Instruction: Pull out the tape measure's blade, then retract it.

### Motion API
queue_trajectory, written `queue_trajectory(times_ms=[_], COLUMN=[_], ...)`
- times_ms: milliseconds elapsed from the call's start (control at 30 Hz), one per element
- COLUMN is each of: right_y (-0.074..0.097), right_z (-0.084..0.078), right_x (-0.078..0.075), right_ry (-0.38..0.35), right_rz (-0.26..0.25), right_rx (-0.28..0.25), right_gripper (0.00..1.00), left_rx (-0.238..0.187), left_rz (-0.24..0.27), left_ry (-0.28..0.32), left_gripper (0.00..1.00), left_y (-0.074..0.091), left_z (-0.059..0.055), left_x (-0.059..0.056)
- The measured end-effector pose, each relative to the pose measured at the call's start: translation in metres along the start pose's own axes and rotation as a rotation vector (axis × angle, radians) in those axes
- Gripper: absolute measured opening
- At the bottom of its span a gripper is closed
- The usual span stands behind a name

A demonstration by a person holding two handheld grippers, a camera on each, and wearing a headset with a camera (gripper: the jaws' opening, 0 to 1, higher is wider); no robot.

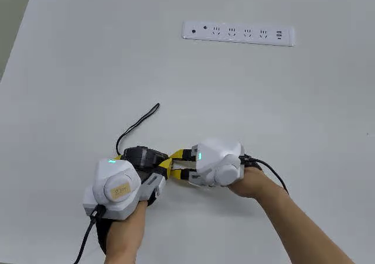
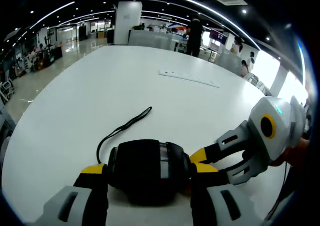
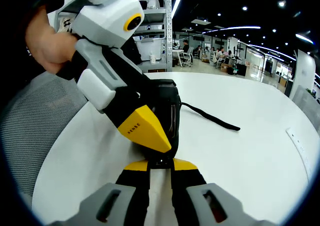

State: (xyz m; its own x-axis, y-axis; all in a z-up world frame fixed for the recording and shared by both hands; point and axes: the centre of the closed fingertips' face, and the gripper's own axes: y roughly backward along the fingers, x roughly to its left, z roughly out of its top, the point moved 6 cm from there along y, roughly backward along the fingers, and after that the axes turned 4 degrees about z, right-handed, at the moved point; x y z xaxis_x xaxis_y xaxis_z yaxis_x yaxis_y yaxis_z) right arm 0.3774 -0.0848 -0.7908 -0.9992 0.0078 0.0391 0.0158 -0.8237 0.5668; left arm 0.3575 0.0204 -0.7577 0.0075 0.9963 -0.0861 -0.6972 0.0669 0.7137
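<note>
Tape measure [image 1: 145, 157], a black rounded case with a thin black wrist strap [image 1: 138, 123], sits on the white tabletop [image 1: 88, 71] at lower centre left of the head view. The left gripper [image 2: 148, 167] is clamped on it, 1 yellow-tipped finger on each side of the case. The right gripper [image 3: 161, 164] comes in from the right of that frame, and its 2 yellow tips sit close together against the case's edge. Whether they pinch the blade there I cannot tell. The strap trails toward the upper right. A white power strip [image 1: 237, 33] lies at top centre right, well apart.
</note>
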Motion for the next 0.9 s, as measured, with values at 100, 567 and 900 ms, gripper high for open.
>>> queue_trajectory(times_ms=[100,567,900], right_y=[0.0005,0.0025,0.0099], right_z=[-0.0003,-0.0002,0.0011], right_x=[0.0,-0.0009,-0.0042], right_ry=[0.0,-0.007,-0.032], right_rz=[-0.002,-0.012,-0.04], right_rx=[0.001,0.0,-0.01], right_gripper=[0.14,0.15,0.24], left_rx=[0.001,0.003,-0.002], left_rz=[0.001,0.01,-0.01], left_ry=[0.001,0.013,-0.033], left_gripper=[0.64,0.64,0.65], left_y=[0.0002,0.0002,0.0002], left_z=[0.0002,0.0005,0.0025], left_x=[-0.0002,-0.0009,-0.0001])
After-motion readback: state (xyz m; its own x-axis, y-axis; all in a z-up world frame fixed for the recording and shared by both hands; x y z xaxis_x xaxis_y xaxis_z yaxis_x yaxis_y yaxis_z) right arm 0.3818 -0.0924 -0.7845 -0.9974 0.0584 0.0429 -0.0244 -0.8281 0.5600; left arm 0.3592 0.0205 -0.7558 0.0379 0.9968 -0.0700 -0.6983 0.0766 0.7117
